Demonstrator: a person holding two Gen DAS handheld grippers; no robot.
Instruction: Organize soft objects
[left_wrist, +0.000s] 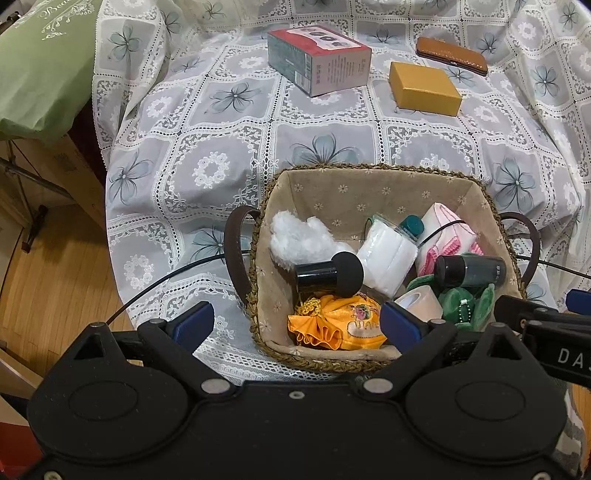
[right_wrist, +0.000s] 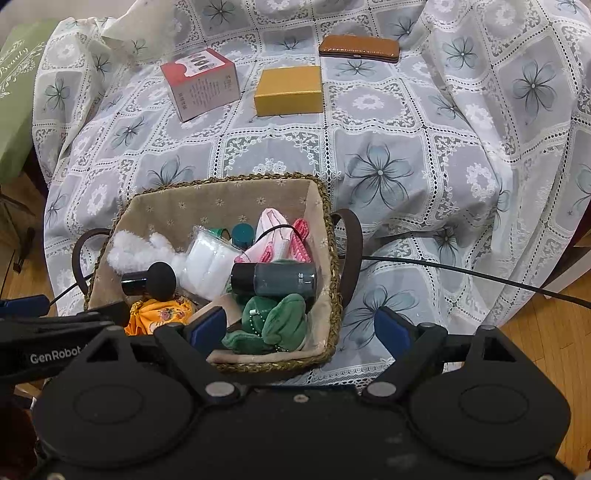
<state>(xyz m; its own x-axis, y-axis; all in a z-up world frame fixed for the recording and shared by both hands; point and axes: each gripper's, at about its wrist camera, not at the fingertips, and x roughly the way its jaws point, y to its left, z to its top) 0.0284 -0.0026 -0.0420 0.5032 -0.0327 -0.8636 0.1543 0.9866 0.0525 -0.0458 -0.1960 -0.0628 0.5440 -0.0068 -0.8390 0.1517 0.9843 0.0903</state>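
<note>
You are holding both grippers just short of the woven basket (left_wrist: 258, 258), the left gripper (left_wrist: 297, 325) over its near-left corner and the right gripper (right_wrist: 299, 326) over its near-right wall. The fingers of both are standing spread apart and gripping nothing.

The basket is sitting on the lace-covered bench (left_wrist: 207, 122), and it is holding soft and hard items mixed: a fluffy white puff (left_wrist: 299, 240), an orange satin pouch (left_wrist: 332, 325) with a gathered frill, a green plush piece (right_wrist: 273, 321), a pink knitted cloth (right_wrist: 280, 240) and a clear pack of white pads (left_wrist: 388, 254). Lying among them are rigid cylinders: a dark bottle (right_wrist: 275, 279), a black sponge-tipped applicator (left_wrist: 328, 275) and a teal-capped bottle (left_wrist: 412, 225).

Farther back on the bench, a red-topped carton (left_wrist: 319, 61), a yellow box (left_wrist: 424, 88) and a brown case (left_wrist: 452, 55) are lying well apart from the basket.

Judgement: this layout is fitting either soft items already gathered in the basket or a mixed basket waiting to be sorted; the pictures are not settling which. Any grasp here is calling for a light pinch, as the plush and satin are likely to compress and slip.
</note>
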